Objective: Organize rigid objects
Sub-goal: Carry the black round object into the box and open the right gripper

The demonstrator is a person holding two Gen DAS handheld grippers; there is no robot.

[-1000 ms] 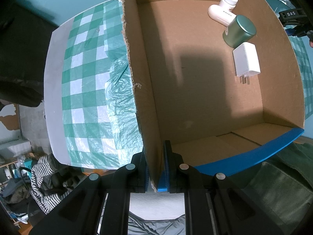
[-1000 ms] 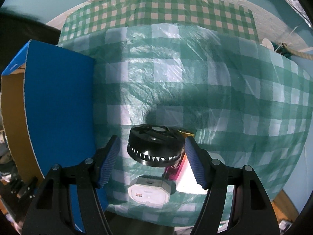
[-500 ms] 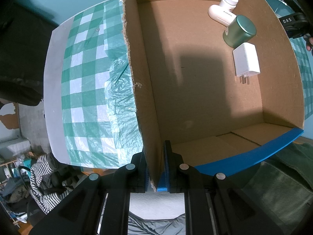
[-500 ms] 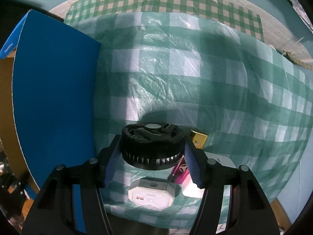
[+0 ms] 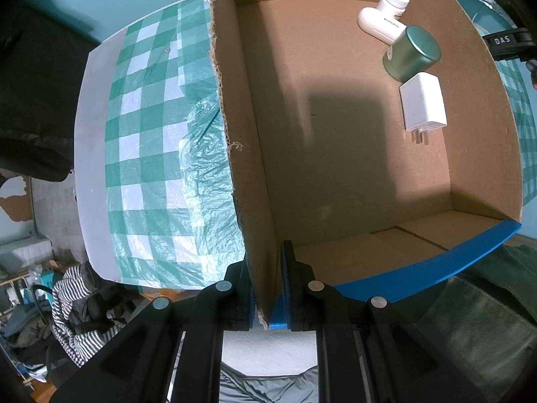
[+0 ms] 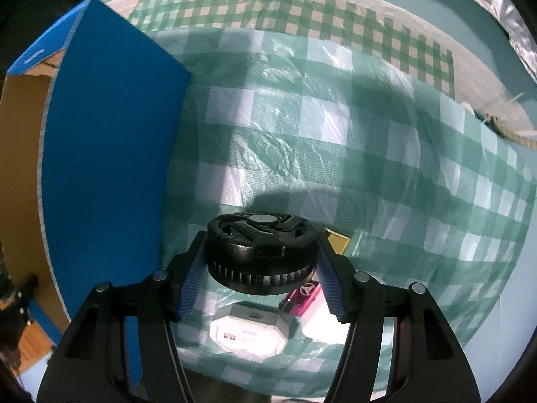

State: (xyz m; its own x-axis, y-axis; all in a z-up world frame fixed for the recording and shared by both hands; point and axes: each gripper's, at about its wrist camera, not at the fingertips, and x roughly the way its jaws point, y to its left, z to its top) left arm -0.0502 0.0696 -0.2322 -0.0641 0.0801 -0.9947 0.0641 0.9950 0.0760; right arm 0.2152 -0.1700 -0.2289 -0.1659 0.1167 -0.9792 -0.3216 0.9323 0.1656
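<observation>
Three items already lie in the cardboard box (image 5: 352, 154) (far corner, two o'clock). The left gripper (image 5: 266, 299) pinches its wall; the right gripper (image 6: 260, 268) clamps a black fan (image 6: 261, 252) above the tablecloth (image 6: 335, 141), with more waiting at six o'clock.

Both wrist fisheyes looked steeply down at close range; the cardboard box (image 5: 352, 134) filled the left view and edged the right's left side (image 6: 110, 168).
</observation>
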